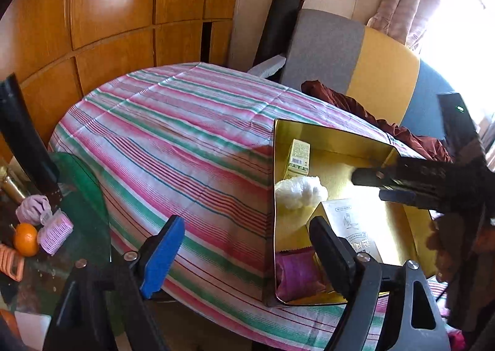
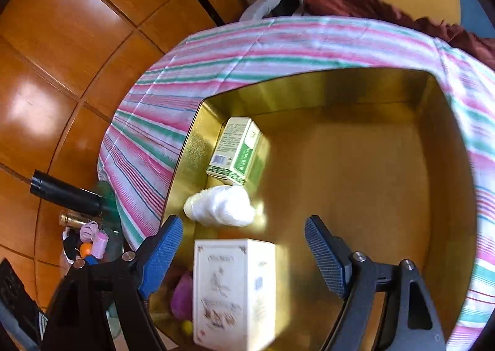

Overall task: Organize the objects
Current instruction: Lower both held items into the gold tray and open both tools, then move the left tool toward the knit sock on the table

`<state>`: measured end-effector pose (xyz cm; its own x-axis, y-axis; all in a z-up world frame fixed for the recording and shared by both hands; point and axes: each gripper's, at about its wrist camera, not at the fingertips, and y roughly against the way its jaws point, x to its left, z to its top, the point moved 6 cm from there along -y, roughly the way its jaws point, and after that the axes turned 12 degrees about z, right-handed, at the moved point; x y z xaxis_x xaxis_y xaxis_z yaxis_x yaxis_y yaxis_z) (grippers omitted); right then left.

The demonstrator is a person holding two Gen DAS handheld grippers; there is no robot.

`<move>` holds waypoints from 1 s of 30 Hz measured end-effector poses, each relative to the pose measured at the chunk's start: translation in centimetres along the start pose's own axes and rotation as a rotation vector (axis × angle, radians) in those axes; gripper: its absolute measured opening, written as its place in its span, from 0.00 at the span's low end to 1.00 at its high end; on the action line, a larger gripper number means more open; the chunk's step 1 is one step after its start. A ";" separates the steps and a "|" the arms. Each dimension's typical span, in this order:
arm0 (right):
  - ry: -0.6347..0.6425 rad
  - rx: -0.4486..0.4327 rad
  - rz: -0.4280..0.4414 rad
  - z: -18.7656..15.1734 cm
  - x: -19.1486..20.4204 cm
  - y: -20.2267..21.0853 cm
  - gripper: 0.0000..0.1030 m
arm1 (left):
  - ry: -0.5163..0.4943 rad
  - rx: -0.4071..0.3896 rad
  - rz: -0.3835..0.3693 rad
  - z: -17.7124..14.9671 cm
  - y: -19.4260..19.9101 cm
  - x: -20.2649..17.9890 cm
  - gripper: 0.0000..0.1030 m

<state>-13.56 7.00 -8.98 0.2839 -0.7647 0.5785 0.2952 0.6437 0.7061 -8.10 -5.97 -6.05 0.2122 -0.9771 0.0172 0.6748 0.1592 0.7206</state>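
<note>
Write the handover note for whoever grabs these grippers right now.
Left gripper: open, empty, over the striped tablecloth by the gold box's left wall.
Right gripper: open, empty, above the white carton inside the box.
Done: green carton, white plastic wad, white carton and purple packet are in the box.
Left: orange, pink hair rollers and other bits on the glass side table.
</note>
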 end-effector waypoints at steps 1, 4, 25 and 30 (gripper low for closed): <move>0.014 -0.009 -0.022 -0.3 -0.1 0.7 0.81 | -0.003 -0.004 0.001 0.1 0.1 -0.1 0.81; 0.050 -0.053 -0.084 -0.7 -0.4 2.6 0.81 | -0.004 -0.016 0.008 0.2 0.6 -0.3 0.81; 0.042 -0.255 -0.320 -5.2 -7.6 15.5 0.81 | -0.134 -0.075 -0.076 -0.1 4.5 -6.1 0.84; -0.064 -0.326 -0.401 -6.5 -12.2 20.3 0.81 | -0.171 -0.081 -0.138 -0.2 5.3 -8.5 0.84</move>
<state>-5.12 29.57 -4.37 0.0367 -0.9466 0.3202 0.6409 0.2682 0.7193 -6.15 3.17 -2.54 -0.0040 -0.9990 0.0446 0.7448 0.0268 0.6667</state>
